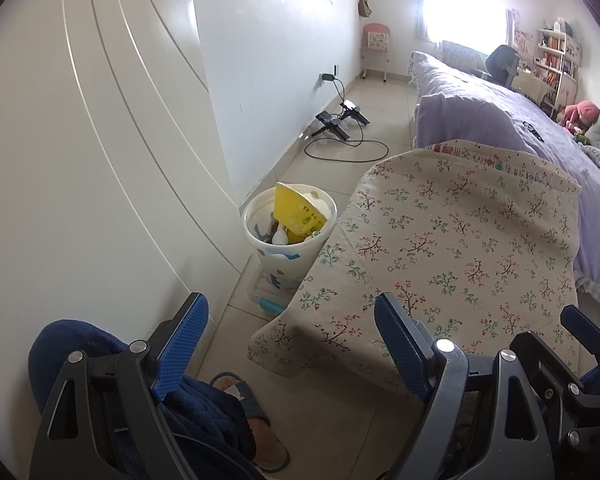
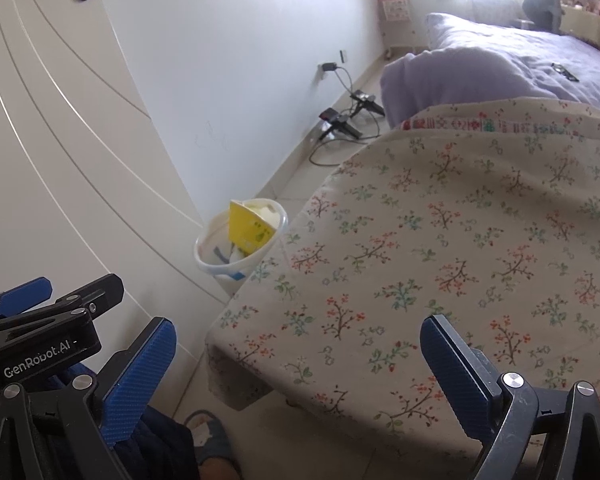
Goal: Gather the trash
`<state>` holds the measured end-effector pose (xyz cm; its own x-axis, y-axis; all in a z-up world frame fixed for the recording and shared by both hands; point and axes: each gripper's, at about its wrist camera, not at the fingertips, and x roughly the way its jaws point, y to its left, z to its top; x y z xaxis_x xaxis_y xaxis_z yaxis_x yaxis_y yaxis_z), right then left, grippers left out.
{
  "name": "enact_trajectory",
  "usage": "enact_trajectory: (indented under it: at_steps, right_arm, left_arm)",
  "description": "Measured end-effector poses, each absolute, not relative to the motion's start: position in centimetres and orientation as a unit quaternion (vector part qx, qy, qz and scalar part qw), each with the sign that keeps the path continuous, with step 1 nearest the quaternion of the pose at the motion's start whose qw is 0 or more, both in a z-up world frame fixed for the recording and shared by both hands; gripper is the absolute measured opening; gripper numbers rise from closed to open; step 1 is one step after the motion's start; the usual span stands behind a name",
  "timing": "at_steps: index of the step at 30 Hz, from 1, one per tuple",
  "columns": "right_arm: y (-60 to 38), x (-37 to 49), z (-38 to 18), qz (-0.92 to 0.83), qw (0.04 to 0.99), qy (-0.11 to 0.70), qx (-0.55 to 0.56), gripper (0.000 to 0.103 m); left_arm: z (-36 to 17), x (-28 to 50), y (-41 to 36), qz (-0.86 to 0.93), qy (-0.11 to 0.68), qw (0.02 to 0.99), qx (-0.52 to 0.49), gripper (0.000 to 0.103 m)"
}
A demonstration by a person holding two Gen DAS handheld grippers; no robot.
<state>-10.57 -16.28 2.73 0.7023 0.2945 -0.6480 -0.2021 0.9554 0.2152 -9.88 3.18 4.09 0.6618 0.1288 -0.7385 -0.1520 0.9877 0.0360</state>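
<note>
Bin [image 1: 289, 224] (w/ trash in it) on floor, left of cloth-covered table [image 1: 452, 240], bed [image 1: 500, 112] behind.

"GenRobot.AI" in white letters on the black body of the left tool [image 2: 40, 300], near left in the right wrist view. Yellow paper packet [image 1: 296, 212] in the white bin has green print, too small to read.

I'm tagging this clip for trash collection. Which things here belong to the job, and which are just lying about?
Job: white bin on the floor, yellow packet sticking out of it, left gripper and right gripper, both open and empty.

Lying about: floral-covered table, purple bed, floor cables, pink chair.
</note>
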Motion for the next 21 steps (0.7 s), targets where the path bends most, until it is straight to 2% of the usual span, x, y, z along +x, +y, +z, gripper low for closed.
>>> enact_trajectory:
  at_steps: [21]
  right_arm:
    - [-16.56,-9.79,2.31,0.134,0.919,0.366,0.063,0.101]
  left_arm:
    - [4.16,-9.75,2.45,0.063,0.408,0.911,-0.006,0.087]
